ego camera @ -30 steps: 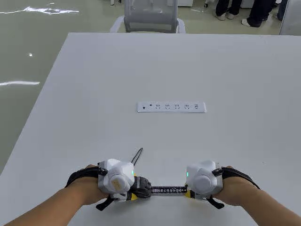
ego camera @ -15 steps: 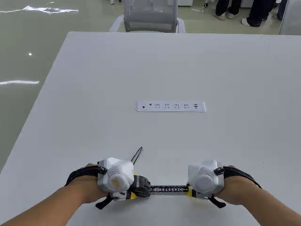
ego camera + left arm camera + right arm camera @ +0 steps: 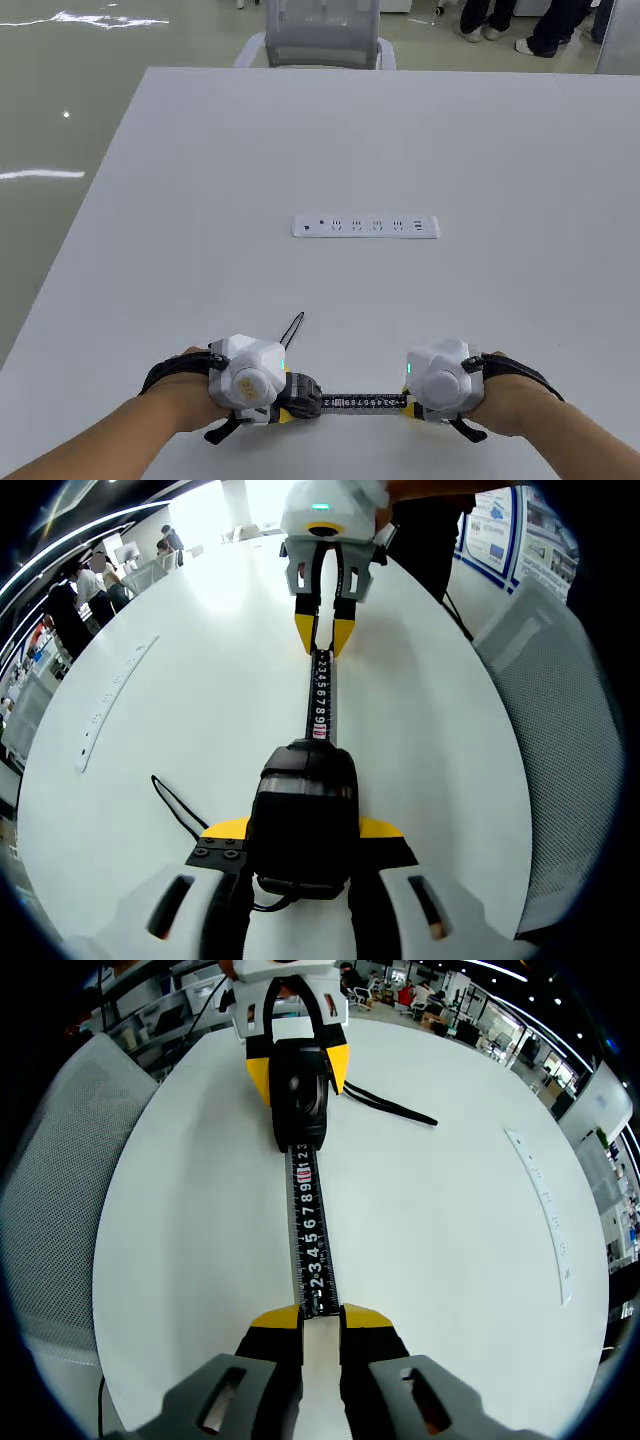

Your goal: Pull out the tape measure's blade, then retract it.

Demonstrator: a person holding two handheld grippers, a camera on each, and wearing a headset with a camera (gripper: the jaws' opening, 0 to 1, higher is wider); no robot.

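Observation:
A black tape measure case [image 3: 302, 397] [image 3: 303, 810] [image 3: 299, 1088] lies near the table's front edge, and my left gripper [image 3: 285, 398] [image 3: 303, 832] is shut on it. Its numbered blade [image 3: 362, 403] [image 3: 320, 695] [image 3: 310, 1235] runs out to the right, just above the table. My right gripper [image 3: 408, 403] [image 3: 320, 1320] is shut on the blade's end. The left gripper view shows the right gripper [image 3: 322, 636] at the far end of the blade. A black wrist strap [image 3: 291, 329] [image 3: 390, 1108] trails from the case across the table.
A white power strip [image 3: 365, 226] lies at the middle of the white table [image 3: 400, 140]. A grey chair [image 3: 321, 33] stands at the far edge, and people stand beyond it. A mesh chair back [image 3: 60, 1190] is close behind the near edge.
My right gripper has moved a little to the right with the blade's end, so more blade shows. The left gripper and case have stayed put.

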